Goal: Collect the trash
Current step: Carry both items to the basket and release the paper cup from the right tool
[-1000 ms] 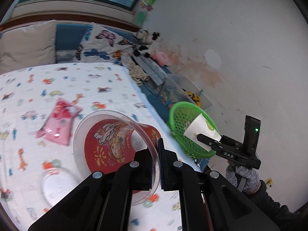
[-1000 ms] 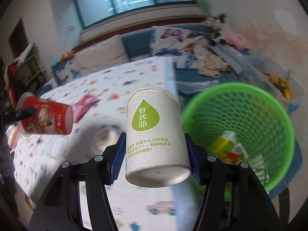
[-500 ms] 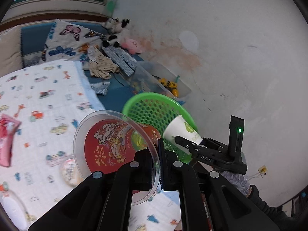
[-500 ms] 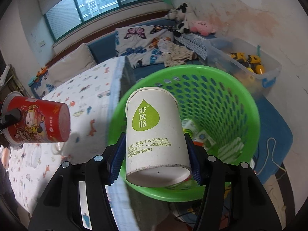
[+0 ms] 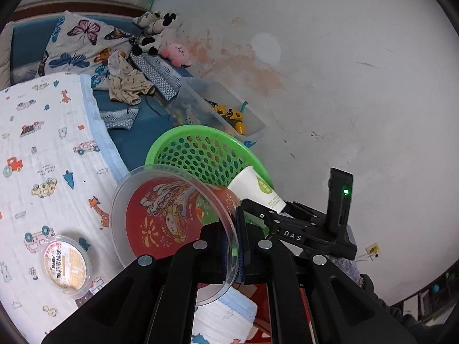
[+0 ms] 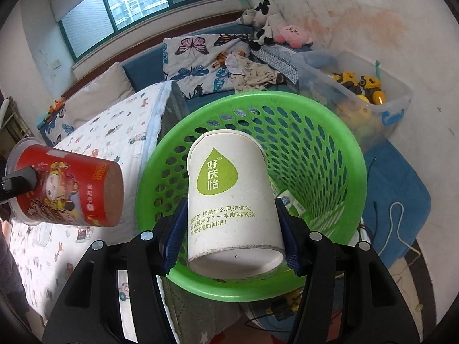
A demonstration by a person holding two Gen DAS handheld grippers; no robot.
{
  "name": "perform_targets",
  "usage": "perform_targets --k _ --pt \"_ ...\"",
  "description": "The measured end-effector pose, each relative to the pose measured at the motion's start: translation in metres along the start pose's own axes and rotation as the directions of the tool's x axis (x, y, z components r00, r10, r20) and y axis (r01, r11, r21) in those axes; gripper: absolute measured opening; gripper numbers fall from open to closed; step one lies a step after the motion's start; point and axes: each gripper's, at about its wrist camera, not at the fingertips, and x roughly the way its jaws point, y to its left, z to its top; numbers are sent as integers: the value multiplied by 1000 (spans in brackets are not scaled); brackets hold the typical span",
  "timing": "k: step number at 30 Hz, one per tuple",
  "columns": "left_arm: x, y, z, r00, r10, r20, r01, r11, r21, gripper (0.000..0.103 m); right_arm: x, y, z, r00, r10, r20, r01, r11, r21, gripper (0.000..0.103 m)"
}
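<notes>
Tongs in the right hand [image 6: 229, 246] are clamped on a white paper cup [image 6: 229, 200], which now hangs tipped on its side right over the mouth of the green basket [image 6: 352, 177]; a second ago that cup was off to the side above the bed with the basket only coming into view behind it, so the carry looks finished and, as I judge it, only the letting go is left. Beside it, the left tongs [image 5: 233, 243] pinch the clear rim of a red printed cup [image 5: 172, 215], jaws nearly together on that thin edge, and this cup too has swung from over the bedspread toward the basket; from the right-hand view it floats just left of the green rim, not yet above the opening. Down inside the basket a few cartons and wrappers [image 6: 289, 203] already lie at the bottom. Left behind on the bed [image 5: 43, 143], with its cartoon-print cover, sits a round lidded tub [image 5: 66, 263], which I take to be more rubbish for a later trip. Past the basket stands a clear plastic bin [image 6: 396, 100] holding yellow toy trucks, then a rumpled garment [image 6: 252, 77] and a butterfly-print pillow [image 6: 200, 54] on the blue bench, and farthest off some stuffed animals [image 6: 275, 28] against the stained wall under the window.
</notes>
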Motion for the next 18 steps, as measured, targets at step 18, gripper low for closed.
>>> perform_targets --k 18 --pt "-20 -52 -41 995 25 96 -54 948 313 6 21 -4 0 999 13 -32 -12 1000 17 59"
